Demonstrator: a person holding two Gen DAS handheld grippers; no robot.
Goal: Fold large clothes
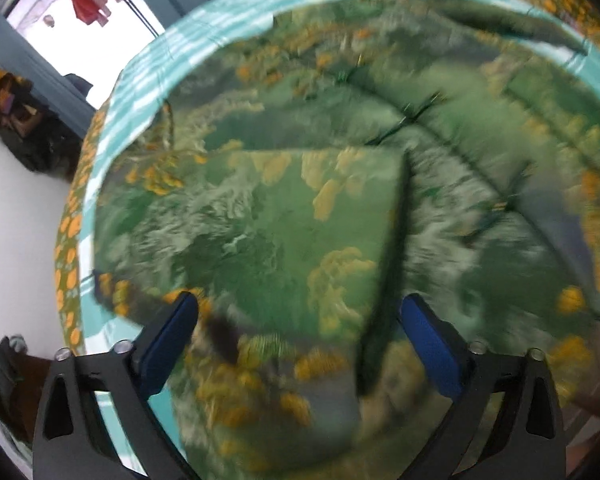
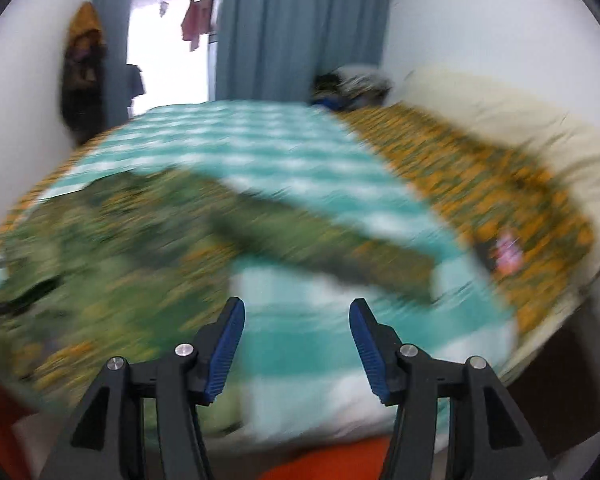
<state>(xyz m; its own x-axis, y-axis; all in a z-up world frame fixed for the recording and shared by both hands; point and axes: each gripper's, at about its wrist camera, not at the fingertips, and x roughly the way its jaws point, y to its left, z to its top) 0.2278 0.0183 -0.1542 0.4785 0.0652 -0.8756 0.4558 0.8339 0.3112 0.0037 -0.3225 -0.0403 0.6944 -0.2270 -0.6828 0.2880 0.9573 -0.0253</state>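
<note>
A bed (image 2: 300, 148) is filling both views, spread with a teal-and-white checked sheet (image 2: 284, 144) over an orange-flowered cover (image 2: 480, 184), and it is serving as the landmark here. Nearest, over the bed's near edge, the right claw (image 2: 296, 344) is hanging released, its blue pads spread with only the checked sheet showing between them. The left claw (image 1: 296, 344) is likewise standing released, its pads wide apart above the green floral garment (image 1: 284, 216), gripping nothing. That garment is lying on the bed's sheet, one panel folded over with a straight edge running between the left claw's pads; in the right wrist view a sleeve (image 2: 324, 240) is stretching out across the sheet, blurred. Along the bed's far right side a cream pillow (image 2: 500, 112) is resting. Beyond the bed, blue curtains (image 2: 300, 28) are hanging beside a bright doorway where a red garment (image 2: 194, 24) is hanging.
</note>
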